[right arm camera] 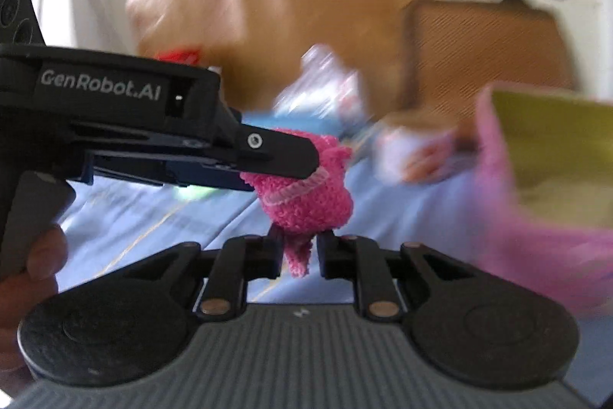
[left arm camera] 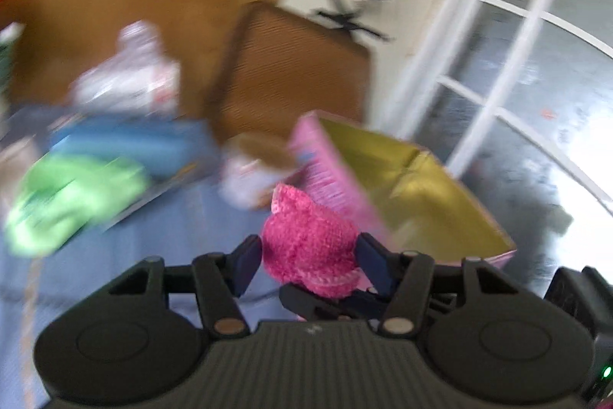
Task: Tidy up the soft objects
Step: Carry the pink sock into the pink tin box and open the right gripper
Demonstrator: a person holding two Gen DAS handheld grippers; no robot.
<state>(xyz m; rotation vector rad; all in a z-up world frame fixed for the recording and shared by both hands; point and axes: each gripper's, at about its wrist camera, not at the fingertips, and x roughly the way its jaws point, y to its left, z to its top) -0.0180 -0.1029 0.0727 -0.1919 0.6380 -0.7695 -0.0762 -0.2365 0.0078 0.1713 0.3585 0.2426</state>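
Observation:
A fuzzy pink sock [left arm camera: 306,240] is held in the air over the blue bedsheet [left arm camera: 115,263]. My left gripper [left arm camera: 308,255] is shut on its bundled body. My right gripper [right arm camera: 299,253] is shut on the sock's lower end [right arm camera: 299,255]; the sock's bulk [right arm camera: 306,194] hangs just ahead of it. The left gripper [right arm camera: 302,160] reaches in from the left in the right wrist view, clamped on the sock. A pink box with a yellow-green inside [left arm camera: 402,186] stands open just right of the sock, also in the right wrist view [right arm camera: 548,148].
A green soft item [left arm camera: 69,202] lies at the left on a blue flat thing [left arm camera: 126,144]. A white plastic bag [left arm camera: 130,75] and a white-and-brown soft item [left arm camera: 253,171] lie beyond. A brown mesh chair back [left arm camera: 295,75] stands behind. Both views are motion-blurred.

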